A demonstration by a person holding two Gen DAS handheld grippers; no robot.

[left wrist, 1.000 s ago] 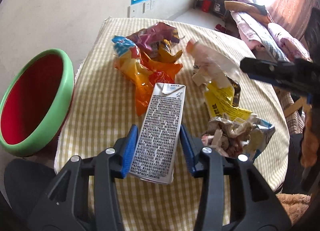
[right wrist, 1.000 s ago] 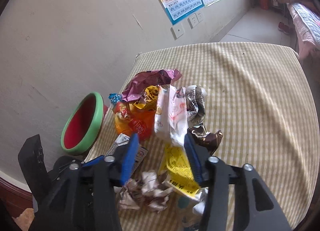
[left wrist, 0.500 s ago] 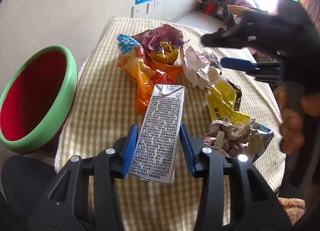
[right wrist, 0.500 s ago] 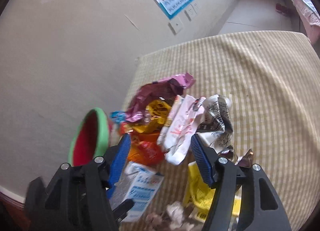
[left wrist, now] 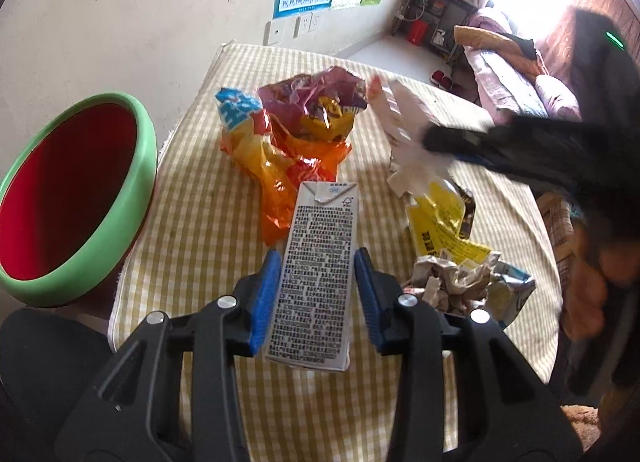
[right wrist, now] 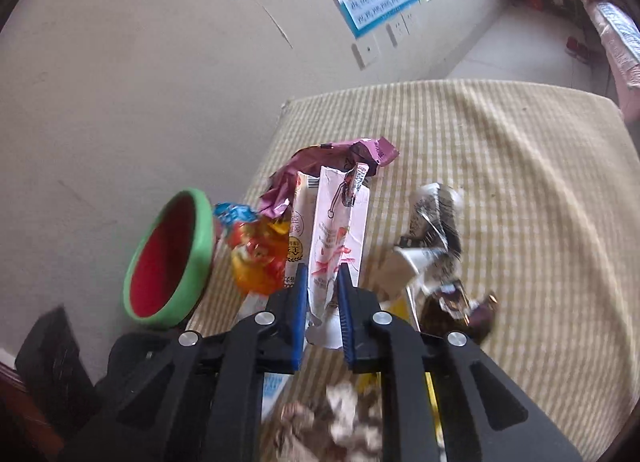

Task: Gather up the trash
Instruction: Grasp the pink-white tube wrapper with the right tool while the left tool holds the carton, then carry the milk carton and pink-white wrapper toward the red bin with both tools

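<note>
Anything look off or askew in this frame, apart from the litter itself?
One thing: the green bin beside the table sits tilted, its red inside facing the cameras. Otherwise the left claw grips a carton squarely.

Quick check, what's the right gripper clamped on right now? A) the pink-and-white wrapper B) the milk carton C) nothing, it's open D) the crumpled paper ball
A: in the right wrist view the right gripper has its blue pads pinched on the pink-and-white wrapper, while the milk carton sits between the fingers of the left gripper.
</note>
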